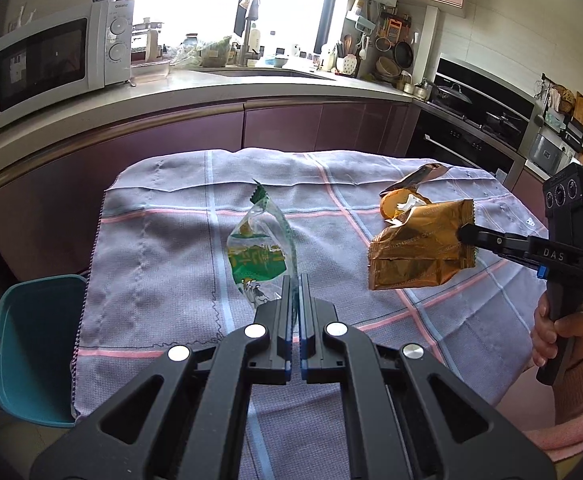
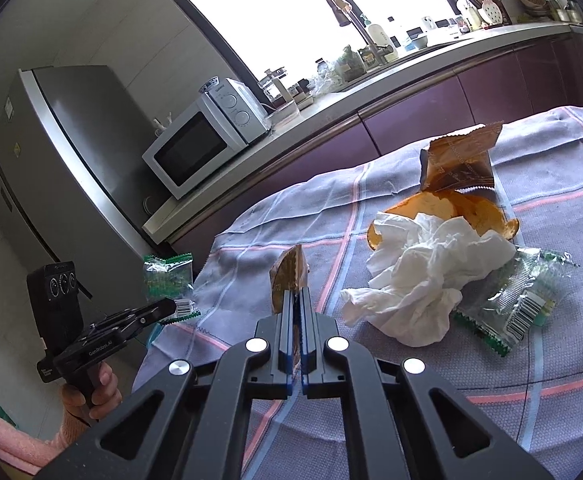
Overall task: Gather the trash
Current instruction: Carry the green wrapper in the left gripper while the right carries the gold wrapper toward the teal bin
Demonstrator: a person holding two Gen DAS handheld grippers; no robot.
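Where the plaid tablecloth [image 1: 163, 280] hangs over the table's left edge, a teal bin [image 1: 31, 352] stands on the floor just beside the cloth, its mouth open. To the right of the bin, over the middle of the cloth, the left gripper [image 1: 295, 284] has its jaws pressed together on the lower edge of a clear and green snack wrapper [image 1: 261, 252], which stands up above the fingertips, lifted clear of the cloth. Farther right over the cloth, the right gripper [image 1: 465, 236] is clamped on one edge of a gold foil wrapper [image 1: 419, 252], also held in the air. Behind that wrapper, toward the far side of the cloth, lies a pile of orange peel [image 2: 471, 212] with a second torn gold wrapper [image 2: 459, 160] just beyond it. A crumpled white tissue [image 2: 415, 280] rests against the peel on the cloth, and another clear and green wrapper [image 2: 515, 304] lies touching the tissue's right side. At the cloth's right edge, a hand [image 1: 559, 332] in a pink sleeve [image 1: 579, 400] grasps the right gripper's handle.
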